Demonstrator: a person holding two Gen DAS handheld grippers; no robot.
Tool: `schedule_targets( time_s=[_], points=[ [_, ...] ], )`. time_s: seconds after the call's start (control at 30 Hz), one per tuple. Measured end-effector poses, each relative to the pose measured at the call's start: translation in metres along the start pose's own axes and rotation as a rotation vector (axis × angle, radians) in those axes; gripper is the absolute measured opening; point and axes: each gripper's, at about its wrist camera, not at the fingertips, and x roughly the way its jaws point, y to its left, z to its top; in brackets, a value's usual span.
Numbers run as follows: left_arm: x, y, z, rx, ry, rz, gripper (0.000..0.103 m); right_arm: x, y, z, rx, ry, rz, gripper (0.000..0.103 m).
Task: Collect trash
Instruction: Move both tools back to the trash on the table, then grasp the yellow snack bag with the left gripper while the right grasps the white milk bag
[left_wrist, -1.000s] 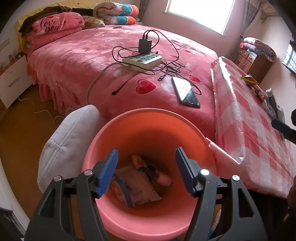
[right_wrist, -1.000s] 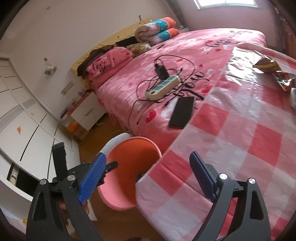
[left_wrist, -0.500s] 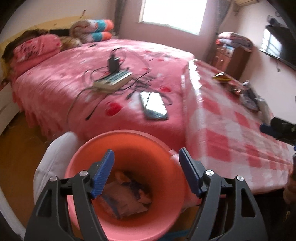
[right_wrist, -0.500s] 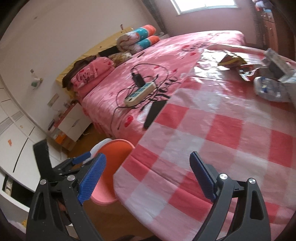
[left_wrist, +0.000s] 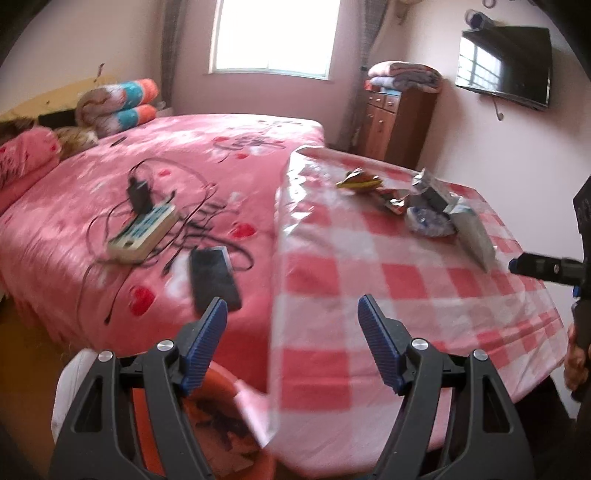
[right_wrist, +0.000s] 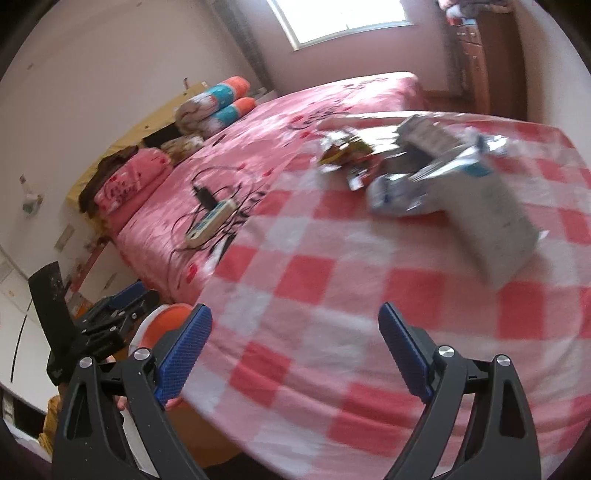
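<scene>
Several pieces of trash lie at the far side of the checked table (left_wrist: 369, 280): a yellow wrapper (left_wrist: 360, 180), a red wrapper (left_wrist: 395, 195), a crumpled blue-and-white bag (left_wrist: 428, 221) and a white carton (left_wrist: 474, 236). They also show in the right wrist view: the carton (right_wrist: 491, 214), the crumpled bag (right_wrist: 399, 194). The orange bin (left_wrist: 221, 424) with wrappers inside stands below the table's near corner. My left gripper (left_wrist: 291, 343) is open and empty above the bin. My right gripper (right_wrist: 295, 350) is open and empty over the table's near part.
A pink bed (left_wrist: 110, 206) left of the table carries a power strip (left_wrist: 142, 232) with cables and a black phone (left_wrist: 214, 277). A wooden cabinet (left_wrist: 395, 125) stands behind the table, a TV (left_wrist: 504, 66) hangs on the wall. A white cushion (left_wrist: 70, 387) lies beside the bin.
Both grippers have swung up and to the right, from the bin toward the table. The trash pile has come closer in the right wrist view. Both stay open.
</scene>
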Motion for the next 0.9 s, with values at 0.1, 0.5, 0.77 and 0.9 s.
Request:
schedule_targets(
  time_s=[0.1, 0.5, 0.77, 0.9],
  points=[
    [0.007, -0.018, 0.017, 0.029, -0.003, -0.028, 0.075, -0.014, -0.025, 0.02, -0.002, -0.029, -0.038, 0.091],
    [0.081, -0.092, 0.11, 0.152, -0.015, -0.095, 0.078, -0.021, -0.131, 0.098, 0.029, -0.062, -0.204, 0.091],
    [0.161, -0.111, 0.16, 0.157, 0.05, -0.096, 0.078, 0.015, -0.194, 0.147, 0.032, -0.037, -0.277, 0.091],
    [0.2, -0.112, 0.175, 0.148, 0.102, -0.103, 0.078, 0.039, -0.206, 0.163, -0.037, -0.001, -0.326, 0.091]
  ],
)
